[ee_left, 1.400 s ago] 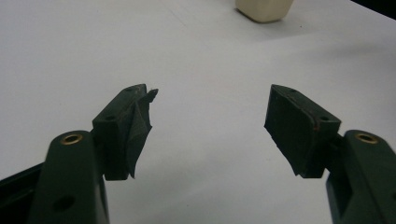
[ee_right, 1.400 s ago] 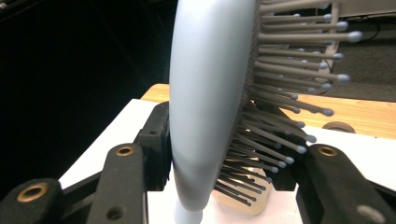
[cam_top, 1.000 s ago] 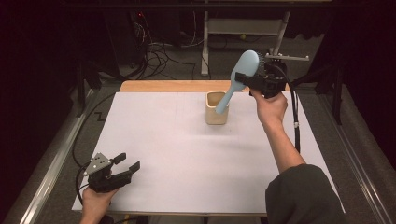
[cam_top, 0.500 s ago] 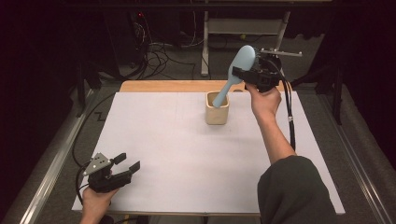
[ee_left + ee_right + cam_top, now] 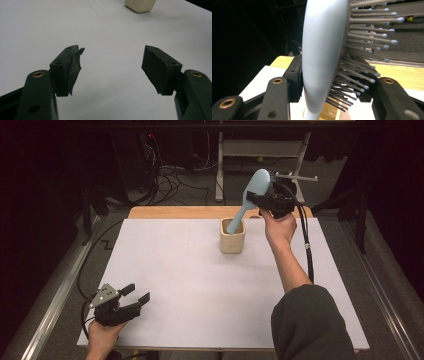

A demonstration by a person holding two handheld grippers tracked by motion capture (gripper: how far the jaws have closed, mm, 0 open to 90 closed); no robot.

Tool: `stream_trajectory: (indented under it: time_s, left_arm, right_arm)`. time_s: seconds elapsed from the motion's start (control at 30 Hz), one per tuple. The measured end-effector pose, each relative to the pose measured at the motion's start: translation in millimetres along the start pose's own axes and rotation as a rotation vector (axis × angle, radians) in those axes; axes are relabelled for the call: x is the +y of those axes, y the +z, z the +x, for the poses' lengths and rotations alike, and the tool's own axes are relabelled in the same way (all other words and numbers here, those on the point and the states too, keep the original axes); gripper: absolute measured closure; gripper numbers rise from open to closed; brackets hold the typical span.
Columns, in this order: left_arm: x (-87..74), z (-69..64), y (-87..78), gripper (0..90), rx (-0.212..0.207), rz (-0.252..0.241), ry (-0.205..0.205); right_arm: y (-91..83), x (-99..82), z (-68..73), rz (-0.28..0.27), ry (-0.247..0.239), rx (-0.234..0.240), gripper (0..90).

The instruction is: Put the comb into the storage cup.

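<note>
Hairbrush (image 5: pixel 248 200), pale blue, stands slanted with its handle end down inside the cream holder (image 5: pixel 232 238) and its bristled head up and to the right, at the far middle of the white surface (image 5: pixel 200 285). Right tool (image 5: pixel 264 199) is clenched on the brush just below the head; in the right gripper view the smooth back of the hairbrush (image 5: pixel 322 57) presses against one black jaw while the grey, ball-tipped bristles (image 5: pixel 364 50) splay toward the other. A hand (image 5: pixel 278 227) carries this tool above and just right of the holder, its cable trailing down along the forearm.

Left tool (image 5: pixel 131 299) rests near the front left corner of the surface, well apart from the holder, held in the other hand (image 5: pixel 102 336). Its jaws stand wide apart with nothing between them. In the left gripper view the bare white surface (image 5: pixel 110 62) lies between the pads, and the base of the holder (image 5: pixel 140 5) sits at the top edge.
</note>
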State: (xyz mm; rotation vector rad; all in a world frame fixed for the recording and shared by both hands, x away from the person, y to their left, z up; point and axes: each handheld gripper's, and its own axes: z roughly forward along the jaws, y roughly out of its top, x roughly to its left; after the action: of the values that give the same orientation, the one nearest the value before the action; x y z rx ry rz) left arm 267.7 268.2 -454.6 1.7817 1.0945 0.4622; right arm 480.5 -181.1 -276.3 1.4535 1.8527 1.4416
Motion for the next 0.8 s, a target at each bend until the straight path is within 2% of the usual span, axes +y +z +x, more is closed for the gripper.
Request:
stream_trajectory:
  time_s: [0.3,0.57,0.8]
  left_arm:
    - [0.2,-0.3,0.0,31.9,0.003,0.001,0.004]
    - [0.1,1.3,-0.3,32.1,0.007,0.003,-0.003]
    - [0.1,1.4,-0.5,32.2,0.004,0.004,-0.005]
  right_arm:
    - [5.5,-2.2,3.5,-0.001,-0.011,-0.012,51.5]
    - [15.6,-7.8,2.3,0.038,-0.015,-0.033,51.5]
    - [22.7,-13.7,0.7,0.058,-0.005,-0.028,51.5]
